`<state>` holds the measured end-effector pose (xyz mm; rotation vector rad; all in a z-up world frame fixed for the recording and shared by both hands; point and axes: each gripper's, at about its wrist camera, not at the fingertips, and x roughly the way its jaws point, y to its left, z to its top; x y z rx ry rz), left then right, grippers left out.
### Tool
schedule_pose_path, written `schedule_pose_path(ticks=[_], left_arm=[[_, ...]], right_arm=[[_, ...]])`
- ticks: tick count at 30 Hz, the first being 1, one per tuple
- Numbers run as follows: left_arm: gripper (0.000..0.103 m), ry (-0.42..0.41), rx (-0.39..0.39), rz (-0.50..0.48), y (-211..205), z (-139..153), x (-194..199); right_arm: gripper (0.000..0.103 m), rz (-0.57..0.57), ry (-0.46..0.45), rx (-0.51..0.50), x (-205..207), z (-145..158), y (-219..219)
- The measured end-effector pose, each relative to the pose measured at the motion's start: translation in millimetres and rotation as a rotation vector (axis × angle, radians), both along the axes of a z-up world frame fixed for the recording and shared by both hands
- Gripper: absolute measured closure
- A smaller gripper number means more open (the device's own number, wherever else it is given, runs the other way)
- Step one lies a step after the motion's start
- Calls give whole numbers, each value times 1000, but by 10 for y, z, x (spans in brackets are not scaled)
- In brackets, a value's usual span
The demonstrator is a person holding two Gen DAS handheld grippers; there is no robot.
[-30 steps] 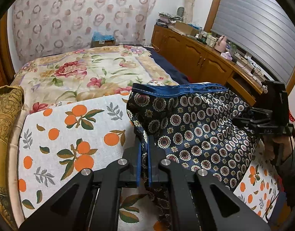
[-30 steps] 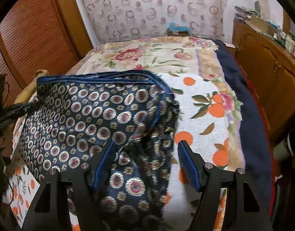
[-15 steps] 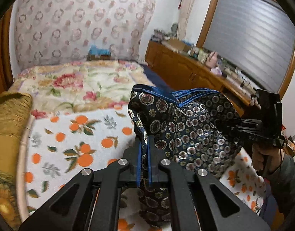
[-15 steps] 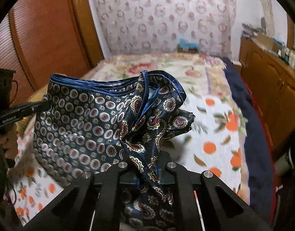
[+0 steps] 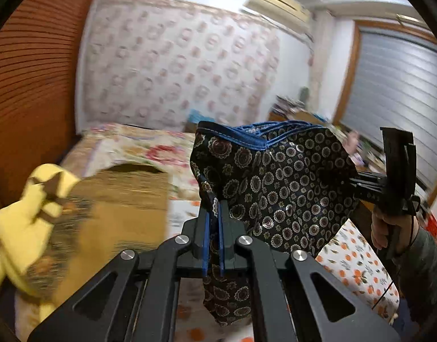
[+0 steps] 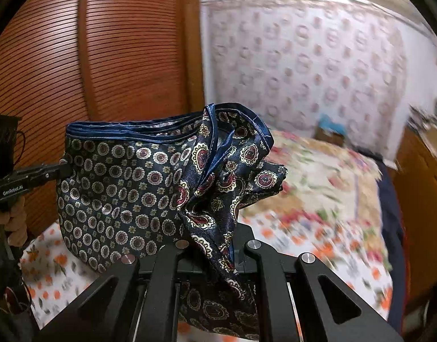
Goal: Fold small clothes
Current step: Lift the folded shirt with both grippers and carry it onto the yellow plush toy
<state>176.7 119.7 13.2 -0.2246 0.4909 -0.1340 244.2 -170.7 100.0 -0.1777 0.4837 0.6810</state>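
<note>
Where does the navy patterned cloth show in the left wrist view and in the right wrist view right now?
Left wrist view: navy patterned cloth hangs center-right, stretching from the near jaws to the right gripper.
Right wrist view: the cloth fills center-left, bunched at the near jaws, reaching the left gripper.
Shared landmark: the ring-patterned wall behind it.
</note>
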Motion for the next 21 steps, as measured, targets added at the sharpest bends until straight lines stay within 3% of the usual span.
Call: schedule_pose_path(ticks=[5, 13, 21], left_arm=[[97, 5, -21, 123, 476, -142, -142], [97, 39, -80, 232, 947, -453, -358], [97, 85, -89, 285, 1074, -677, -461]], right_arm=[[94, 119, -43, -49, 359, 148, 697], [94, 261, -67, -160, 1116, 145, 1784], [92, 338, -57, -239, 1578, 38, 2322]])
